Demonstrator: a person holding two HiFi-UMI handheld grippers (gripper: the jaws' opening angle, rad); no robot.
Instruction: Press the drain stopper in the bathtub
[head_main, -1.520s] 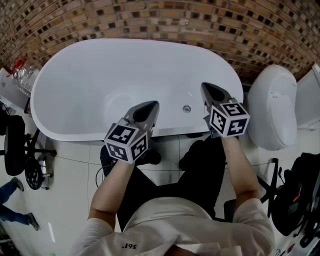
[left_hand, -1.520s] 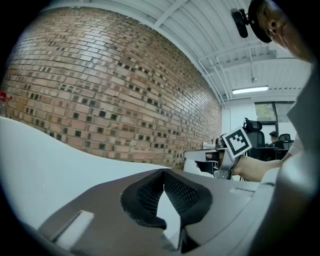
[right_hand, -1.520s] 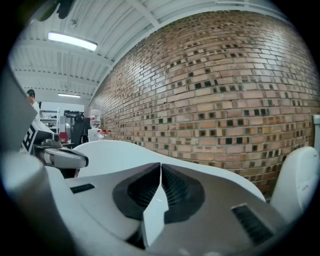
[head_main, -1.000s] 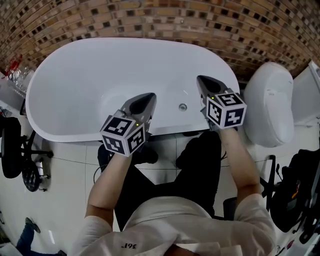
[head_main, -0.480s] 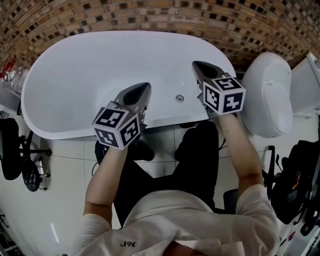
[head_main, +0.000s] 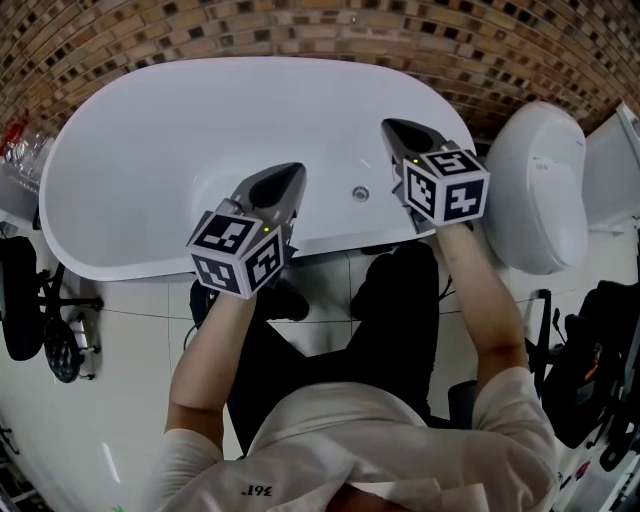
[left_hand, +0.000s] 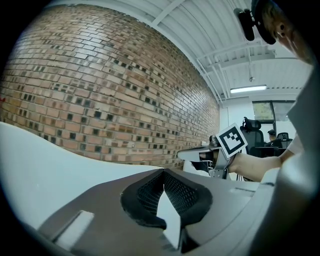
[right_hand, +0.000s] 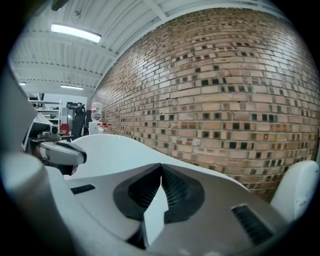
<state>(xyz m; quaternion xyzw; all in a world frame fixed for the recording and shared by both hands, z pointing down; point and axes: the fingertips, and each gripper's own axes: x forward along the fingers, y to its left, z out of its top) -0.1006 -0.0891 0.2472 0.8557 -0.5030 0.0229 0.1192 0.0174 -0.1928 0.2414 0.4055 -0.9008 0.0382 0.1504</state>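
Note:
The white oval bathtub (head_main: 130, 150) lies below me, with the small round metal drain stopper (head_main: 360, 194) on its floor near the near wall. My left gripper (head_main: 295, 171) hovers over the tub's near rim, left of the stopper, jaws shut and empty. My right gripper (head_main: 387, 125) is held over the tub just right of and beyond the stopper, also shut with nothing in it. Neither touches the stopper. In the left gripper view the jaw tips of the left gripper (left_hand: 163, 171) meet; the right gripper (right_hand: 161, 165) looks the same in its own view.
A brick wall (head_main: 300, 25) runs behind the tub. A white toilet (head_main: 540, 190) stands right of it. A black office chair (head_main: 25, 300) is at the left and a black bag (head_main: 590, 370) at the right on the tiled floor (head_main: 130, 370).
Both grippers have moved a little farther out over the tub, the right one more so. They stay shut. My head view has shifted slightly.

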